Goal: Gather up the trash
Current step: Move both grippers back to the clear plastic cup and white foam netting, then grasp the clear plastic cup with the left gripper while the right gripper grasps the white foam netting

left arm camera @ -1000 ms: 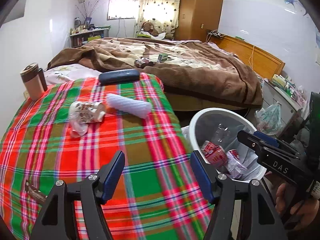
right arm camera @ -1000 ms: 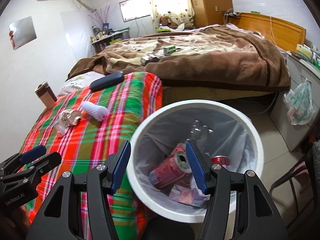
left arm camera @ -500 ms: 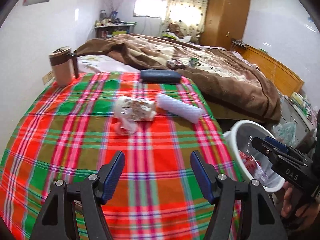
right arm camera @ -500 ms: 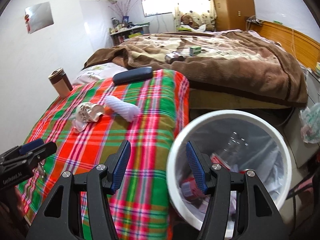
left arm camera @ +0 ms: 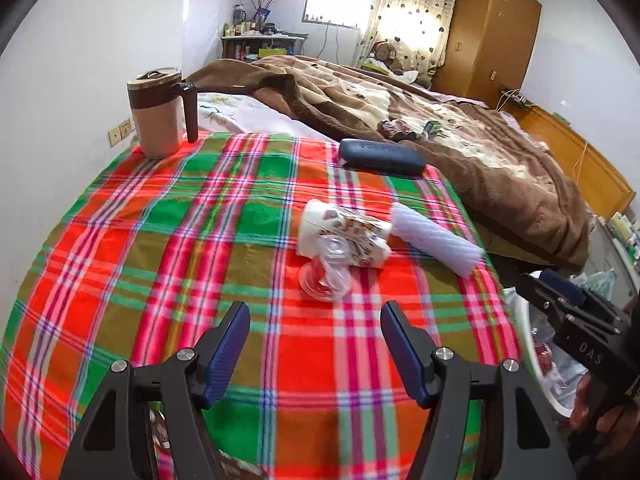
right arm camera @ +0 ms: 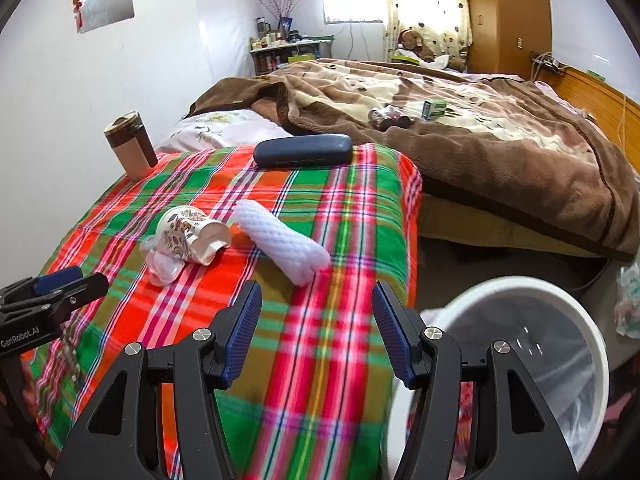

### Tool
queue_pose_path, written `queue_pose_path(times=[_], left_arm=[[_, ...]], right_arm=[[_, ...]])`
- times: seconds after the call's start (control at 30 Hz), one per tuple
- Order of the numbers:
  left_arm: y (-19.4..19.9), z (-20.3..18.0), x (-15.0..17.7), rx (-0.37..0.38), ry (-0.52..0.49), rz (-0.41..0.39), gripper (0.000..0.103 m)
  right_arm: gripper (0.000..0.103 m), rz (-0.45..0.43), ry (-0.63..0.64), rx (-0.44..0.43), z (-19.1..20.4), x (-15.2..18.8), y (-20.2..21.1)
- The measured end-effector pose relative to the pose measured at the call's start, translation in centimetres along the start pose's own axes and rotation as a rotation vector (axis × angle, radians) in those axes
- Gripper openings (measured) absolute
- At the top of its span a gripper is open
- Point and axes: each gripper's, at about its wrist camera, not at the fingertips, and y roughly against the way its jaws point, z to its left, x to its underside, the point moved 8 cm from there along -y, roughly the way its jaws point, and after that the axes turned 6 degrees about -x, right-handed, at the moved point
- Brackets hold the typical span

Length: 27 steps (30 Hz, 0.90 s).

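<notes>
Two pieces of trash on plaid tablecloth (left arm camera: 168, 264): crushed paper cup (left arm camera: 344, 236) with clear plastic lid (left arm camera: 326, 276) against it, white foam net sleeve (left arm camera: 436, 242) just beside. Brown mug (left arm camera: 158, 112) at far corner, dark glasses case (left arm camera: 382, 158) at far edge. White bin (right arm camera: 532, 356) off table's right. Left gripper (left arm camera: 316, 346) released, empty, cup ahead. Right gripper (right arm camera: 318, 330) released, empty, sleeve ahead.

**Near cloth lying open, clutter sitting mid-table**

The plaid cloth (left arm camera: 168, 264) is lying bare near both grippers. A crushed paper cup (left arm camera: 344, 234) and white foam sleeve (left arm camera: 434, 240) are blocking the middle right; a mug (left arm camera: 158, 114) and dark case (left arm camera: 382, 156) are lining the far edge. The white bin (right arm camera: 532, 344) is standing right of the table.
</notes>
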Motion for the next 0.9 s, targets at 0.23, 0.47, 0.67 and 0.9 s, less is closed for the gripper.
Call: queue_pose_path(times=[0.23,0.47,0.67,0.9], left_arm=[[-3.0,0.0,-1.2,-0.001,0.008,0.015,0.067],[-5.6,-0.7,-1.7,-0.005,0.002,0.033,0.067],[-7.0,-0.6,-1.8,-0.031,-0.004,0.048,0.067],[-8.2,-0.8,-1.8,-0.021,-0.007,0.063,0.067]], right_arm=[[0.059,0.026,0.051,-0.016,0.6,-1.3,-3.0],[0.059,0.038,0.147,-0.078,2.3,-2.2,-4.8],[0.059,0.089,0.195,-0.071,2.8,-1.9,-6.3],[0.059,0.127,0.160,-0.070,2.4,-1.7,-7.6]])
